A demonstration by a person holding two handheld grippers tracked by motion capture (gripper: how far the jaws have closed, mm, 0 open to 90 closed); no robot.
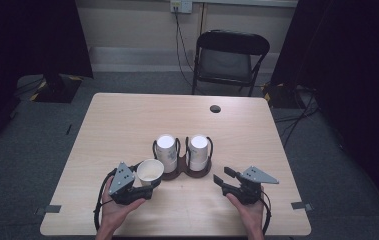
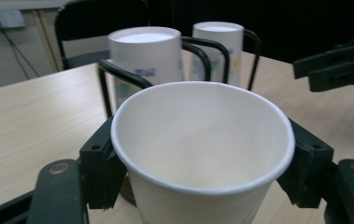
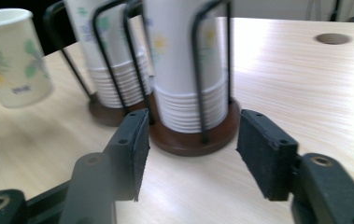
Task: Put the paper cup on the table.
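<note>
A dark cup holder [image 1: 186, 171] with wire hoops stands at the table's middle front. It holds two stacks of upturned white paper cups, a left stack [image 1: 166, 152] and a right stack [image 1: 198, 151]. My left gripper [image 1: 146, 182] is shut on a single paper cup [image 1: 150, 171], mouth up, just left of the holder. In the left gripper view the cup [image 2: 202, 154] sits between both jaws. My right gripper [image 1: 225, 178] stands open to the right of the holder, nothing between its jaws; its view faces the right stack [image 3: 188, 65] and the brown base [image 3: 193, 135].
The wooden table [image 1: 127, 120] has a round cable hole [image 1: 215, 108] near its far edge. A black folding chair [image 1: 227, 60] stands behind the table. Dark curtains hang at both sides.
</note>
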